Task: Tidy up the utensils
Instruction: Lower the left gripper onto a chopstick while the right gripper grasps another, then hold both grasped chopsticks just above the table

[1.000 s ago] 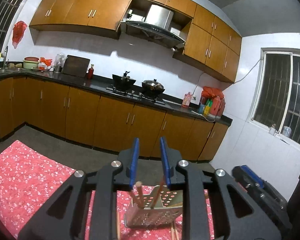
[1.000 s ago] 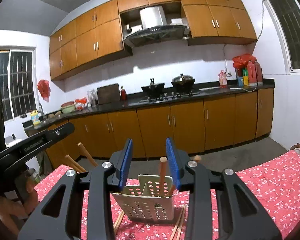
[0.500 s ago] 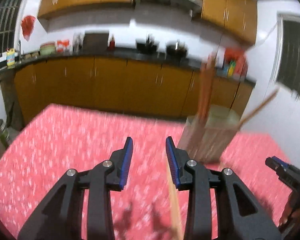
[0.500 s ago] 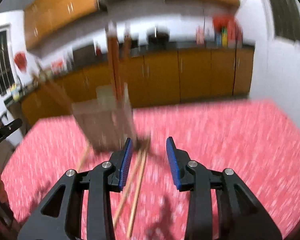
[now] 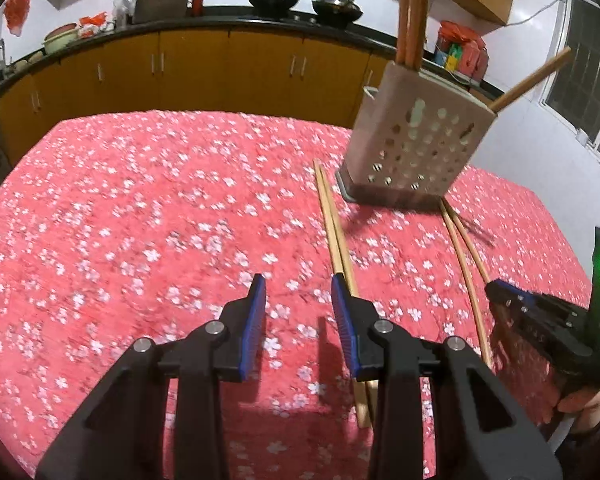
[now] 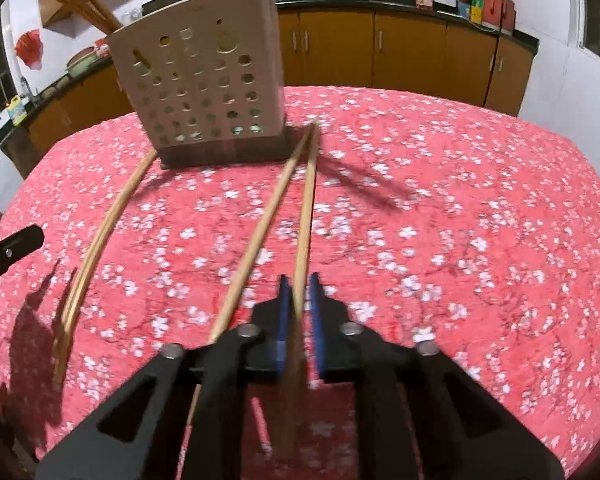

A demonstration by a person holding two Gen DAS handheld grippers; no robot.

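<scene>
A perforated metal utensil holder [image 5: 414,144] stands on the red flowered tablecloth with several wooden chopsticks upright in it; it also shows in the right wrist view [image 6: 204,84]. Two pairs of wooden chopsticks lie on the cloth in front of it. My left gripper [image 5: 298,294] is open and empty, just left of one pair [image 5: 336,240]. My right gripper [image 6: 299,294] has its jaws nearly closed around one chopstick [image 6: 306,208] of the other pair; its mate [image 6: 260,232] lies just left of the jaws. The right gripper also shows at the right edge of the left wrist view [image 5: 500,294].
The table [image 5: 120,208] is covered by the red cloth and its edges fall away on all sides. A third pair of chopsticks [image 6: 96,240] lies at the left in the right wrist view. Kitchen cabinets and a counter [image 5: 220,24] run behind the table.
Both grippers have dropped from above the holder down to the tablecloth. The right jaws have narrowed from wide open to close around a chopstick. The left jaws have stayed open.
</scene>
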